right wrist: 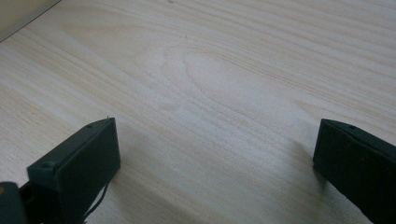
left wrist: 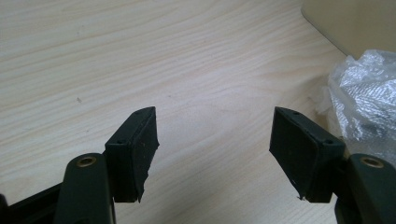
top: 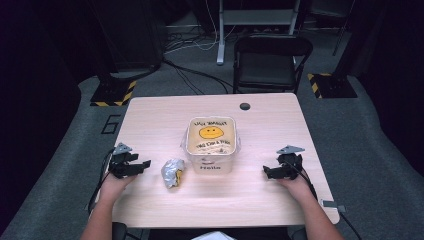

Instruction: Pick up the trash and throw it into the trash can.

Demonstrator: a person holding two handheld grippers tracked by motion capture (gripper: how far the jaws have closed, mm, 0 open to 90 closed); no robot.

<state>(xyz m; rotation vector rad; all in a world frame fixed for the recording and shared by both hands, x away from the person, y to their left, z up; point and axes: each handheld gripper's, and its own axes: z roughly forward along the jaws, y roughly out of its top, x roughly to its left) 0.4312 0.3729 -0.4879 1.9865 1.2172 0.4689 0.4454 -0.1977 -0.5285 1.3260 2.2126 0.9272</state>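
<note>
Judging by the crumpled wrapper lying loose on the table beside the bin, you have everything left: your left gripper stands partly open and empty, your right gripper wide, holding nothing.

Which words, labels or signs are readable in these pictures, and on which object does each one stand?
"Hello": front wall of the tub, low down; the small mark above it is too blurred to read.
Yellow smiley face: inside the tub, on a printed sheet.
Arched line above the face and two lines below it: too blurred to read.
Foil wad: no text visible.
</note>
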